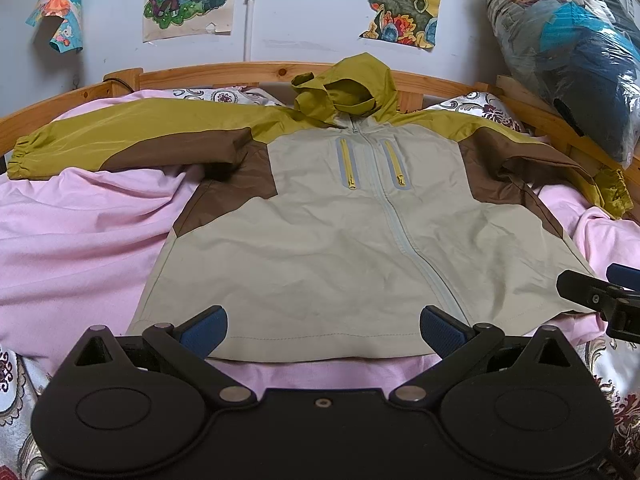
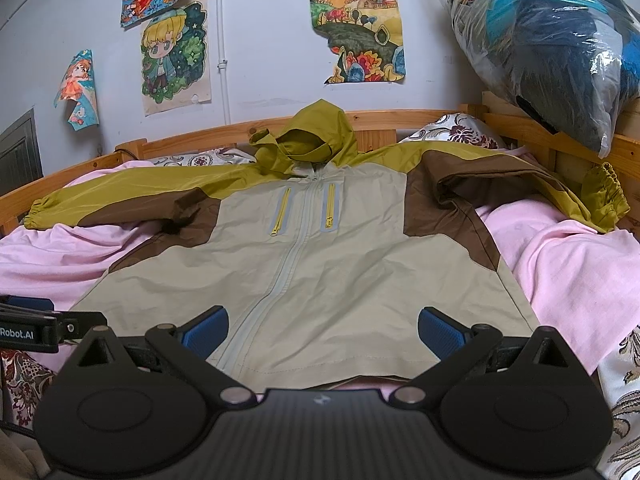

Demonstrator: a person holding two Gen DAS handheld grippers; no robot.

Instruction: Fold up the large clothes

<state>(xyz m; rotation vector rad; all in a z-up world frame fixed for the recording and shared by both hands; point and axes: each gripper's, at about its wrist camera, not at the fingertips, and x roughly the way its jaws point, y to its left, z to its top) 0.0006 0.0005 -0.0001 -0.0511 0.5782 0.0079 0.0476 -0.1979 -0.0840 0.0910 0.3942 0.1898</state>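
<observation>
A hooded jacket (image 1: 340, 232) in beige, brown and olive lies flat, front up and zipped, on a pink sheet (image 1: 68, 224). Both sleeves are spread out sideways and the hood (image 1: 352, 88) rests against the headboard. It also shows in the right wrist view (image 2: 320, 272). My left gripper (image 1: 323, 330) is open and empty, hovering over the left part of the jacket's bottom hem. My right gripper (image 2: 323, 330) is open and empty over the right part of the hem. Each gripper shows at the edge of the other's view: the right one (image 1: 600, 296), the left one (image 2: 36, 324).
A wooden bed frame (image 1: 248, 72) rings the far side. Patterned pillows (image 2: 460, 130) lie behind the jacket. A big plastic bag of clothes (image 1: 568, 48) leans at the back right. Posters (image 2: 176, 60) hang on the wall.
</observation>
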